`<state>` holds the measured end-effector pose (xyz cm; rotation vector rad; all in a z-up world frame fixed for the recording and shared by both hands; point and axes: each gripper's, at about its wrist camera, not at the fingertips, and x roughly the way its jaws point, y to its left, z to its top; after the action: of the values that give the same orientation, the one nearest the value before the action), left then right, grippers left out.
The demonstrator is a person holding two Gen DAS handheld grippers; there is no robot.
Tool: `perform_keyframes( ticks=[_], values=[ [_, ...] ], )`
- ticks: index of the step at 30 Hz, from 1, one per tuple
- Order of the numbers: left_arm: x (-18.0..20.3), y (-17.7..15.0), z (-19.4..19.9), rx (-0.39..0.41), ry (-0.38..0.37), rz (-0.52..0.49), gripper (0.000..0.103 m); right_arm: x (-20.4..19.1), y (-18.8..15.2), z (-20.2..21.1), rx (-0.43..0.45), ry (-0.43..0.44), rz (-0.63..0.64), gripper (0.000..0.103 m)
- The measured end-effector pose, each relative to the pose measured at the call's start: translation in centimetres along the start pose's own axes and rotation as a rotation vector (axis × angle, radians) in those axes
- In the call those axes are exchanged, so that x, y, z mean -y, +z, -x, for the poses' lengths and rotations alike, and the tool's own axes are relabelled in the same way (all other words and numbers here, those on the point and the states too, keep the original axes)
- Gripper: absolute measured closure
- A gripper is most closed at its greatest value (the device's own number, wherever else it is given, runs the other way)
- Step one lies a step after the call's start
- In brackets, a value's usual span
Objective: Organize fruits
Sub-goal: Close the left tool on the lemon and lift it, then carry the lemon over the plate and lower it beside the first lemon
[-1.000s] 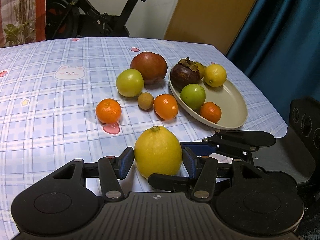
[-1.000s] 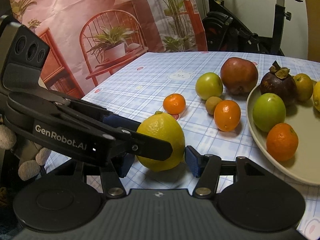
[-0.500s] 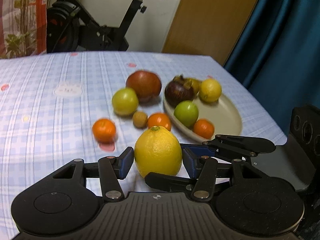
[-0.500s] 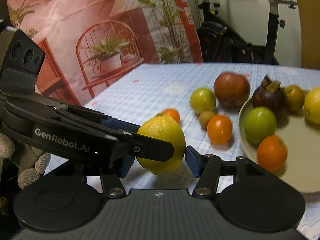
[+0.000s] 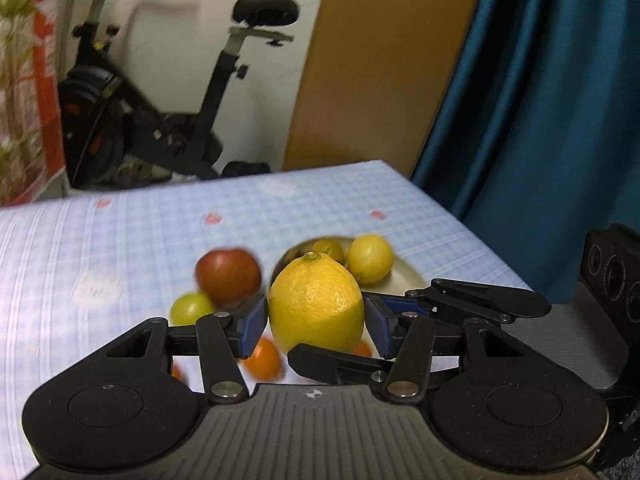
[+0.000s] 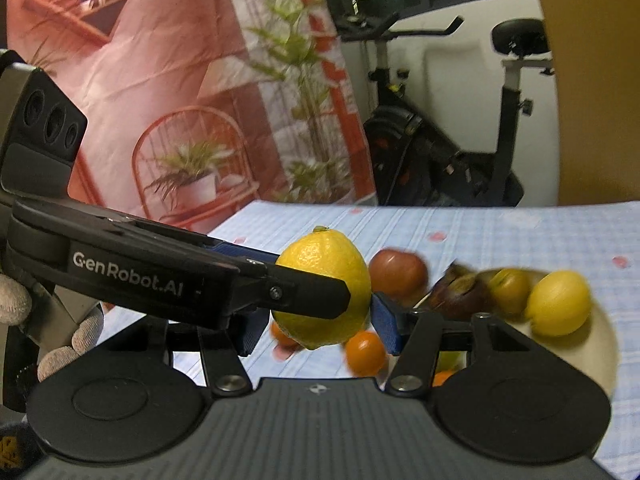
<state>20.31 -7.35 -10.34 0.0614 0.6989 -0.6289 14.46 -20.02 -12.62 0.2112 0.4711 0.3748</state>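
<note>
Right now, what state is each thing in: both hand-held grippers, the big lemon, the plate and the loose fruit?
Left hand-held gripper: shut on big lemon.
Right hand-held gripper: shut on big lemon too.
Big lemon: lifted off the table, stem end up.
Plate: on the table, holding several fruits.
Red fruit: on the table, outside the plate.
Green fruit: on the table, outside the plate.

The big lemon (image 5: 316, 304) has a dimpled, slightly glossy rind. Both grippers look like matt black plastic with bright metal pivot pins, and the left gripper (image 5: 316, 322) carries blue pads. The tablecloth (image 5: 120, 240) is a smooth checked sheet; the curtain (image 5: 540, 120) is satiny teal cloth
</note>
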Motion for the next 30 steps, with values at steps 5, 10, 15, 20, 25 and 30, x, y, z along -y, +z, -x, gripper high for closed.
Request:
perform_keyframes(
  ticks=[5,10,15,20,25,30],
  values=[
    [2.0,2.7,-2.5,0.012,-0.026,-0.053,0.047,2.9,1.7,1.2,0.040,-0.051,-0.003,0.045],
    [3.9,3.9,-6.3,-0.020,-0.052,-0.074,0.047,6.4,1.9,2.0,0.033,-0.093,-0.030,0.045],
    [4.7,3.2,-9.8,-0.087,-0.066,-0.082,0.047,9.6,0.2,1.8,-0.011,-0.105,-0.113,0.045],
    [4.2,2.1,-12.4,-0.151,-0.063,-0.068,0.047,11.7,-1.4,1.0,-0.058,-0.095,-0.175,0.045],
    [3.7,1.4,-13.8,-0.188,-0.041,-0.062,0.047,12.5,-2.0,0.0,-0.091,-0.087,-0.204,0.045],
    [3.3,1.2,-14.6,-0.201,-0.027,-0.050,0.047,12.9,-2.1,-0.9,-0.124,-0.086,-0.211,0.045]
  ],
)
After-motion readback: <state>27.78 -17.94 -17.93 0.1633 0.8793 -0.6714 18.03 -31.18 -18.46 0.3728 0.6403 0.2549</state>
